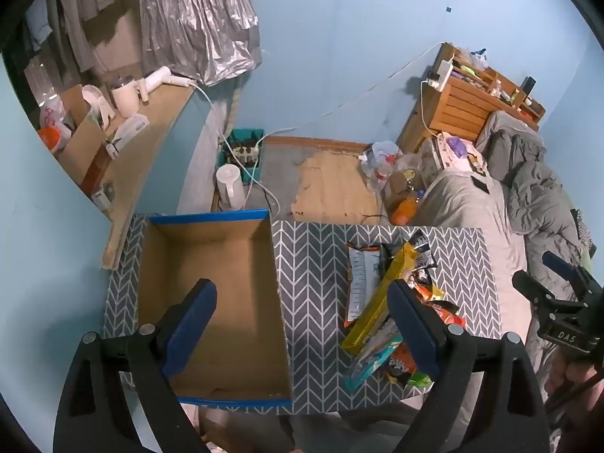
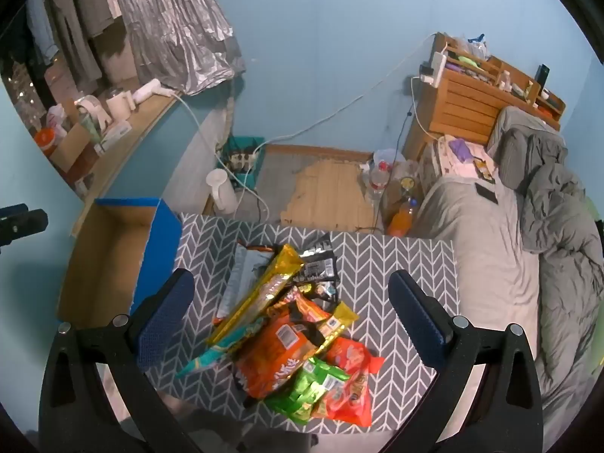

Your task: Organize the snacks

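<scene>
While I am hovering: both grippers, left gripper (image 1: pixel 302 313) and right gripper (image 2: pixel 290 315), fingers wide apart, holding nothing.
Snacks: heap of crinkly foil snack packets (image 2: pixel 298 339) is lying on the desk (image 2: pixel 396 264), beside the empty blue-edged cardboard box (image 1: pixel 211 302).
Risk: I am expecting overlapping slippery packets to be dragging neighbours off the edge.

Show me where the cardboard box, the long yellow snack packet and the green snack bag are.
cardboard box (image 1: pixel 211 302), left wrist view, bare inside floor.
long yellow snack packet (image 2: pixel 264 294), right wrist view, middle of the wrapper.
green snack bag (image 2: pixel 305 389), right wrist view, centre of the bag.

A grey duvet (image 2: pixel 558 234) lies near a white kettle (image 2: pixel 221 190).
</scene>
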Available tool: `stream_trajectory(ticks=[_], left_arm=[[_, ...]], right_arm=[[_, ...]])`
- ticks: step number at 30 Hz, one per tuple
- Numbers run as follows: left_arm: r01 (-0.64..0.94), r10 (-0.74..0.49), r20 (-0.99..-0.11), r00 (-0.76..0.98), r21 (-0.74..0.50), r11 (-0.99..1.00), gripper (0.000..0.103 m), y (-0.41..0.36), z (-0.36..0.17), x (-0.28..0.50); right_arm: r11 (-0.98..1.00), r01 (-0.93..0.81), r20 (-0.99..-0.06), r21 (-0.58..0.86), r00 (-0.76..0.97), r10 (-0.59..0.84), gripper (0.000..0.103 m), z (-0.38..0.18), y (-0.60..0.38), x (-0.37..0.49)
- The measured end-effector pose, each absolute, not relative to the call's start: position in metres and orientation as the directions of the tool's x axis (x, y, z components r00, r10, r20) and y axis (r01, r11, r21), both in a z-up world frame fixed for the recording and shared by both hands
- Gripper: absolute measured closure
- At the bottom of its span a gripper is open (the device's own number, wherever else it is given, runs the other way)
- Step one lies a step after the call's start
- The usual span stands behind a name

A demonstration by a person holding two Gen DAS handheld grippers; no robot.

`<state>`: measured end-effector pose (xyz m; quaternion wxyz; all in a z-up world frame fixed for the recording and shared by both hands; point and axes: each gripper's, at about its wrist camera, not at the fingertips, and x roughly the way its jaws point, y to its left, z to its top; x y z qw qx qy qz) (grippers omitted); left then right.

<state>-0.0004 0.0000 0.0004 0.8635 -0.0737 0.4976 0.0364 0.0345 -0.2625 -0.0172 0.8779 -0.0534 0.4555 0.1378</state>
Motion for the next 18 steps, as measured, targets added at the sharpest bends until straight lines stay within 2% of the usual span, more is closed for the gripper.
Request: stream_trajectory(ticks=[18], left_arm=[[-0.110, -0.044, -0.860, 0.508, -0.115, 0.987, 0.010, -0.008, -0.005, 0.012]], right_arm=[[0.956, -0.291, -0.822, 0.032, 0.537, 0.191, 0.003, -0.020, -0.262, 0.046]])
